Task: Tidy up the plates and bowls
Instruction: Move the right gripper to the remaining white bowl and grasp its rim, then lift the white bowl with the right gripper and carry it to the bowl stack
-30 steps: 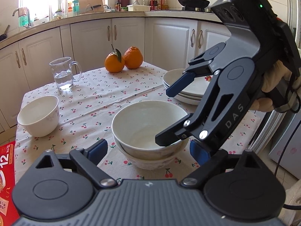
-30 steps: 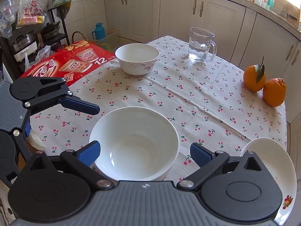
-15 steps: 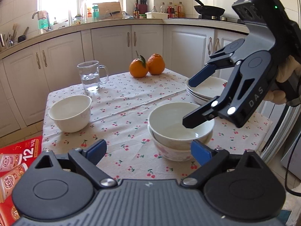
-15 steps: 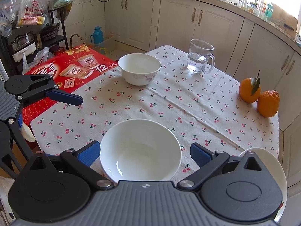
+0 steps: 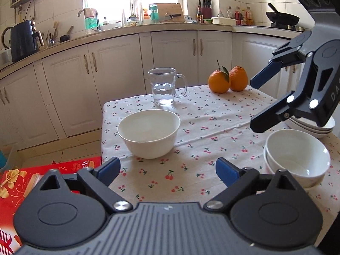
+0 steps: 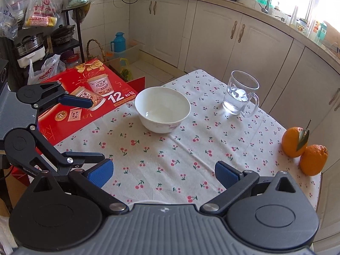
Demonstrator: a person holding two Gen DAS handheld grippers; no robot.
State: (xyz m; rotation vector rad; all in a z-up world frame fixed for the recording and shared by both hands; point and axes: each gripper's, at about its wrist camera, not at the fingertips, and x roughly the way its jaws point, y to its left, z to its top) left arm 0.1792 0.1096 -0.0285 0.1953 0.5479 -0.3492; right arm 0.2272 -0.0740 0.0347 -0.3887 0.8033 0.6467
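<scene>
- The lone white bowl (image 5: 148,132) is seen just ahead of the left gripper (image 5: 167,170), slightly left of the gap between its blue pads, on the cherry-print tablecloth (image 5: 212,114)
- Glazed ceramic is judged stiff, smooth, breakable; a pinch across the rim wall is advised
- Left jaws are spread wide, nothing held or touched
- The right gripper (image 6: 164,173) is likewise parted and empty, the bowl well ahead of its pads
- Two nested bowls (image 5: 297,157) lie beside the left gripper's right finger, stacked plates (image 5: 308,127) beyond
</scene>
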